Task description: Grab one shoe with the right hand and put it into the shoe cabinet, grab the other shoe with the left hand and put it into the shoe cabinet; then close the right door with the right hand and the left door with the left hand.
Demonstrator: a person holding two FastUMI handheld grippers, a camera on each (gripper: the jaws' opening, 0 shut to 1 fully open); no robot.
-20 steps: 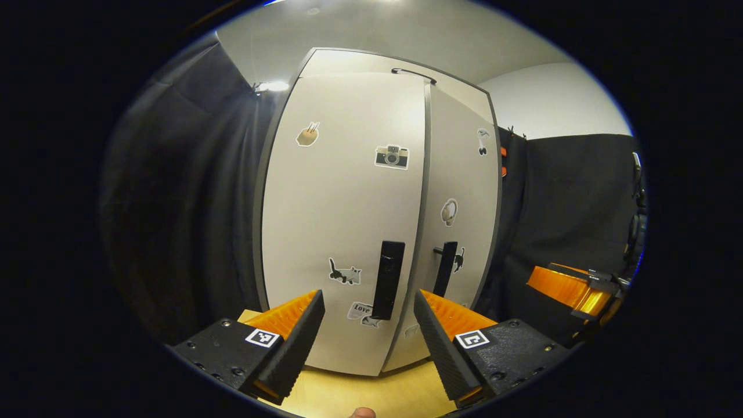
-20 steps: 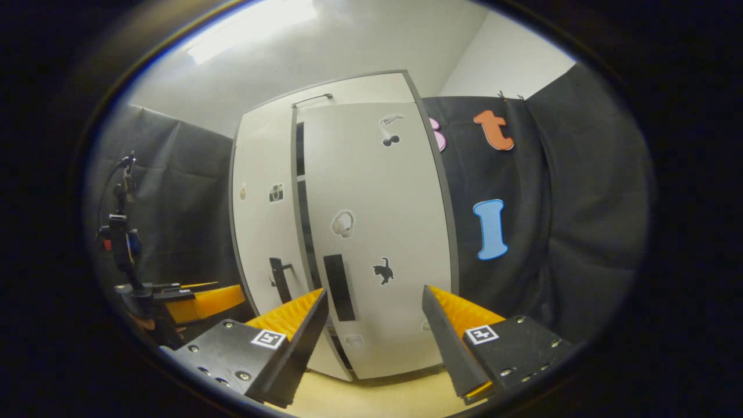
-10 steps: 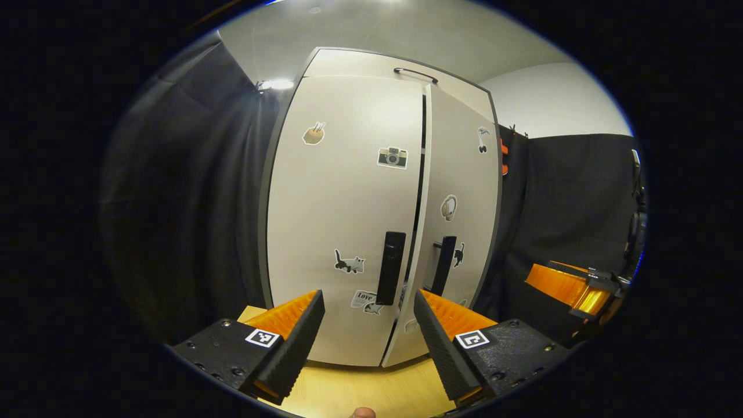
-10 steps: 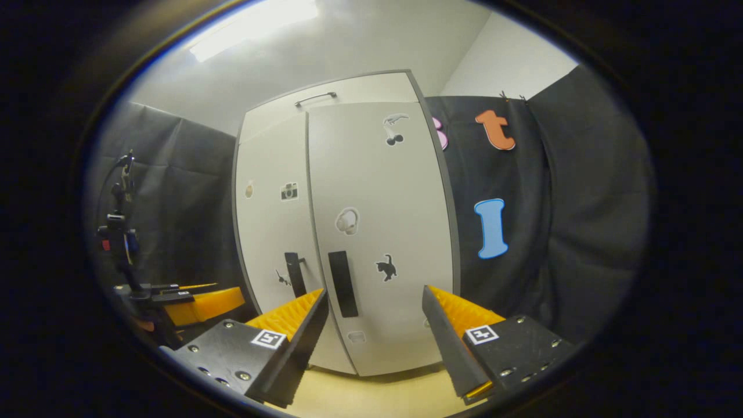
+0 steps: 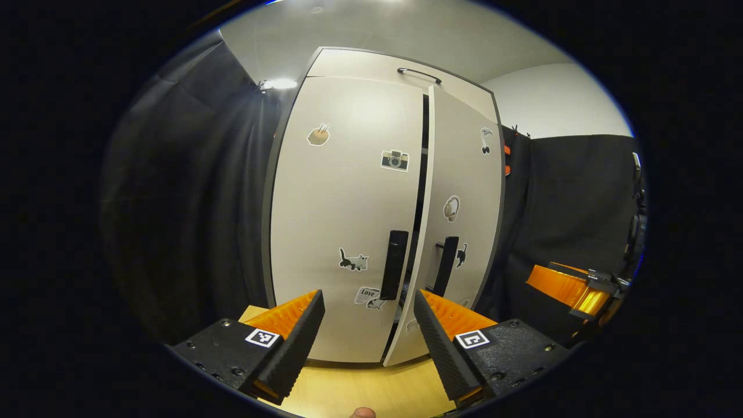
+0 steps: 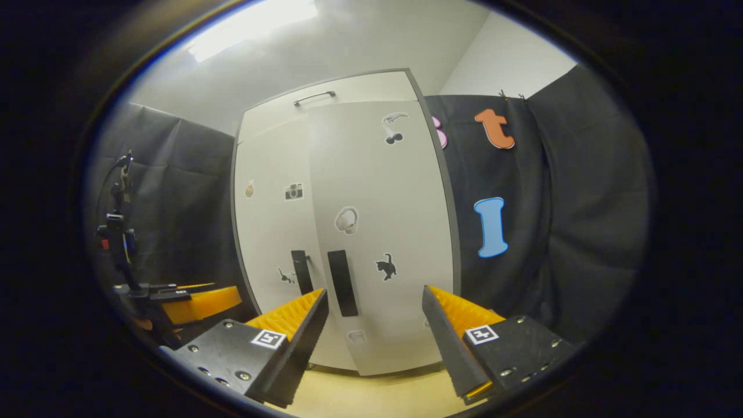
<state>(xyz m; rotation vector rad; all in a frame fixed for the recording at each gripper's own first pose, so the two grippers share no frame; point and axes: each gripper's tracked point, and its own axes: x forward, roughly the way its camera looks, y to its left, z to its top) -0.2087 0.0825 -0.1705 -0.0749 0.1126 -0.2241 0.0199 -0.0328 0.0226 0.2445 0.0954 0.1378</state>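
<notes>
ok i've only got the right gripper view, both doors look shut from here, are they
observer: Not quite. The left gripper view shows a dark gap between the doors, and the right door stands out past the left door.
operator: is the left gripper open
observer: Yes, the left gripper has its fingers spread, short of the left door's handle.
operator: anything touching the right door
observer: No, the right gripper hangs off beside the cabinet, apart from that door.
</notes>
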